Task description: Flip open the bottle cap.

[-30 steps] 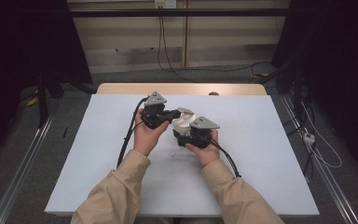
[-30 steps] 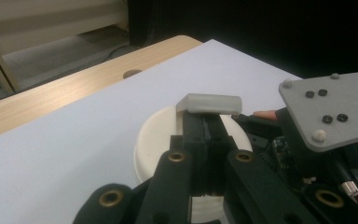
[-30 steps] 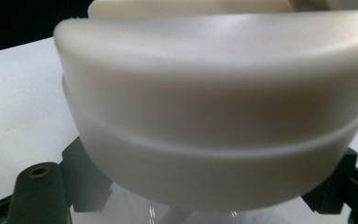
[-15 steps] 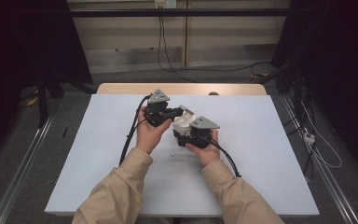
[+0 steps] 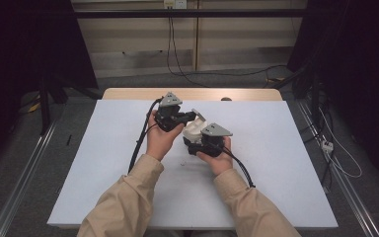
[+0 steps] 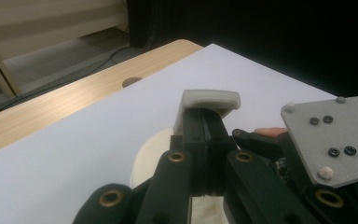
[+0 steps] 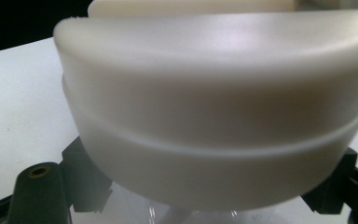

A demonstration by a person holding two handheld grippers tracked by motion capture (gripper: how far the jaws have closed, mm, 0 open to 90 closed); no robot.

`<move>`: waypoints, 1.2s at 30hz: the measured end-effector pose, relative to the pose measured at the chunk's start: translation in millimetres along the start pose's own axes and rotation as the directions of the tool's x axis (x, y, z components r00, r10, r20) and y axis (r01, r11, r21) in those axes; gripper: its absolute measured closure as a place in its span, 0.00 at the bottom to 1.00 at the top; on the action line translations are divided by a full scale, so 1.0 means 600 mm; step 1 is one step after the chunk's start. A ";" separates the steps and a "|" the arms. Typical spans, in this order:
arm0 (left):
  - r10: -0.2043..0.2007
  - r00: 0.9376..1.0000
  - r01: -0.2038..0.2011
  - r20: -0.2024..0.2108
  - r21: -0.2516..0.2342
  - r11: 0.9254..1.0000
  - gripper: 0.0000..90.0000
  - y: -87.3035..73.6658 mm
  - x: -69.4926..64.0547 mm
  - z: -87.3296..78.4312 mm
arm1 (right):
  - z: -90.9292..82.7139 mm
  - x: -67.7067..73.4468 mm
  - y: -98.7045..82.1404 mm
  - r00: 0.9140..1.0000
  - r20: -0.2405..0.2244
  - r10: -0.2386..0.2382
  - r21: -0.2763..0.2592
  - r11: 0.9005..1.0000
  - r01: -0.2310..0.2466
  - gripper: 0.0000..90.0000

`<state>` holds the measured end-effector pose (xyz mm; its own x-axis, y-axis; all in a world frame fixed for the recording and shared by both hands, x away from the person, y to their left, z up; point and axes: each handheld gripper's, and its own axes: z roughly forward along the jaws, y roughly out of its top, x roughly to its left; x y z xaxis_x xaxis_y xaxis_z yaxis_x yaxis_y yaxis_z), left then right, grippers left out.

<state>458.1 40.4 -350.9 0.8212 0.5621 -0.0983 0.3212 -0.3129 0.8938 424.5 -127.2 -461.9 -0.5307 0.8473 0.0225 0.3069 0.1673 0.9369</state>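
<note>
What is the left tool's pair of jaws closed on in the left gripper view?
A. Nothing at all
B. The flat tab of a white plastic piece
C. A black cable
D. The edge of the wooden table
B: the left tool has its jaws pressed together on the flat tab of the white plastic piece, above the white sheet.

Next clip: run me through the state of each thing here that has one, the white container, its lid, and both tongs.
white container: off the table, held in the right tongs, lid end toward the left tongs.
flip lid: raised, pinched at its edge.
left tongs: shut on the flip lid.
right tongs: shut on the white container.
white table: flat, bare around the hands.
</note>
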 end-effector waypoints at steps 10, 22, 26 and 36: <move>0.004 1.000 -0.004 -0.006 0.000 1.000 1.00 0.006 0.000 0.003 | 0.000 0.000 0.000 1.000 0.000 -0.002 -0.001 1.000 0.002 0.21; 0.013 1.000 -0.013 -0.013 -0.001 1.000 1.00 0.014 -0.001 0.008 | 0.000 0.000 0.000 1.000 0.000 -0.001 0.000 1.000 0.001 0.21; 0.013 1.000 -0.013 -0.012 0.000 1.000 1.00 0.017 -0.001 0.011 | 0.000 0.000 0.000 1.000 0.000 -0.001 0.000 1.000 0.001 0.21; 0.008 1.000 -0.008 -0.011 -0.001 1.000 1.00 0.022 -0.001 0.016 | 0.000 0.000 0.000 1.000 0.000 0.000 0.001 1.000 0.000 0.21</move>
<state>466.6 28.6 -343.3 0.8183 0.5683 -0.0861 0.3139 -0.3163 0.8952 424.7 -127.2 -462.0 -0.5308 0.8472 0.0228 0.3076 0.1675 0.9367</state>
